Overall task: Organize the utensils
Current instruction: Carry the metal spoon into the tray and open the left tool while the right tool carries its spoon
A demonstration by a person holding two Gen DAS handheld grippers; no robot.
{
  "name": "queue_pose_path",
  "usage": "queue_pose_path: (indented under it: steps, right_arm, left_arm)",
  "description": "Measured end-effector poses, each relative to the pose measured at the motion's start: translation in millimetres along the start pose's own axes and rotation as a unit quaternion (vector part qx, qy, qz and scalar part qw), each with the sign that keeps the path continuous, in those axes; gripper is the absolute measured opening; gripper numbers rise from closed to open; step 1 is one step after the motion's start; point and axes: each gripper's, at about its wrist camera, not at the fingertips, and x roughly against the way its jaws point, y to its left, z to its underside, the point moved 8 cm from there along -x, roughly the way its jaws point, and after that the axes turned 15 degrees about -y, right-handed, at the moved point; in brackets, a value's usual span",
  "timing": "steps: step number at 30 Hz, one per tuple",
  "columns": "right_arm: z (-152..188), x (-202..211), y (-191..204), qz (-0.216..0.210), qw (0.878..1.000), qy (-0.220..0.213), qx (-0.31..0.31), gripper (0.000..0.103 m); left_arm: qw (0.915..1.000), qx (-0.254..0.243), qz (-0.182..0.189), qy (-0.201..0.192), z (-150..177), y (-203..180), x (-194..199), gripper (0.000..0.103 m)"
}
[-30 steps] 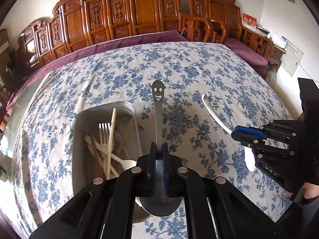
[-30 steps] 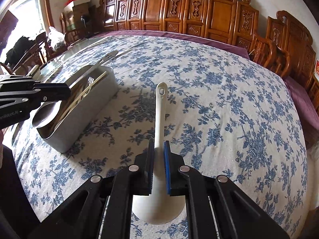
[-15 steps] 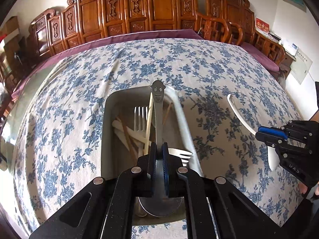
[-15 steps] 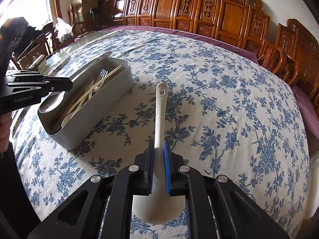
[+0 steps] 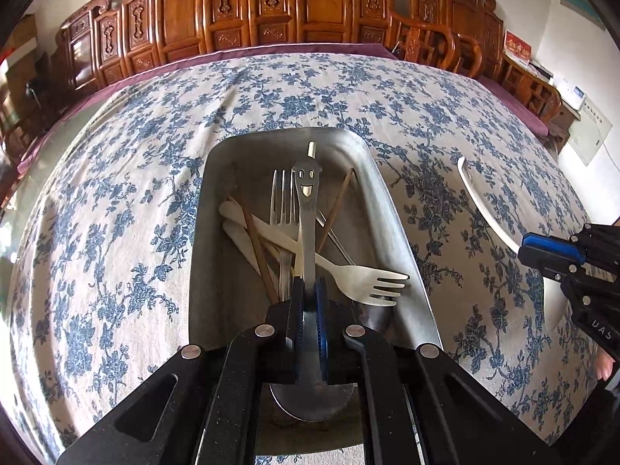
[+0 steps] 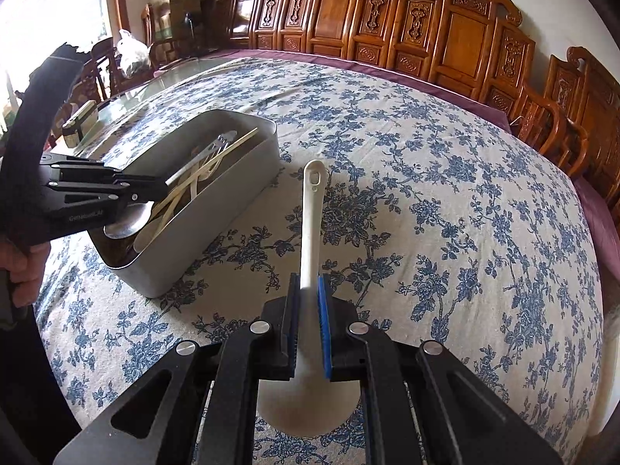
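My left gripper [image 5: 309,290] is shut on a metal spoon [image 5: 308,224] with a smiley-face handle and holds it over the grey metal tray [image 5: 391,209], bowl end toward me. The tray holds a metal fork [image 5: 282,201], a pale plastic fork [image 5: 364,277], chopsticks and other utensils. My right gripper [image 6: 309,290] is shut on a white plastic ladle [image 6: 312,213], above the tablecloth to the right of the tray [image 6: 240,178]. The left gripper [image 6: 116,190] shows over the tray's near end in the right wrist view. The right gripper [image 5: 542,250] and ladle [image 5: 480,201] show in the left wrist view.
The table carries a blue-flowered cloth [image 6: 445,193]. Carved wooden chairs [image 5: 310,4] line the far side and right. A small box [image 6: 77,124] sits on bare glass past the tray at the left.
My left gripper has carried the smiley spoon leftward from beside the tray to over its middle and lower. The right gripper with the ladle has stayed near the tray's right side.
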Motion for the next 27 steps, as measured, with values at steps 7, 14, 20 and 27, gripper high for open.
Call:
queue_pose_path:
  steps: [7,14,20,27]
  right_arm:
    - [-8,-2,2,0.0,1.0,-0.008,-0.006,0.011]
    - [-13,-1,6,0.0,1.0,-0.012,-0.008,0.011]
    - [-22,2,15,-0.003,1.0,-0.022,-0.01,0.011]
    - [-39,1,33,-0.013,0.999,-0.034,-0.012,0.011]
  left_arm:
    - [0.9999,-0.001,0.002,0.011,5,1,-7,0.005]
    - [1.0,0.002,0.004,0.002,-1,3,0,0.017]
    - [0.9998,0.004,0.002,-0.02,-12,9,13,0.021]
    - [0.9987,0.005,-0.018,-0.047,-26,29,26,0.028]
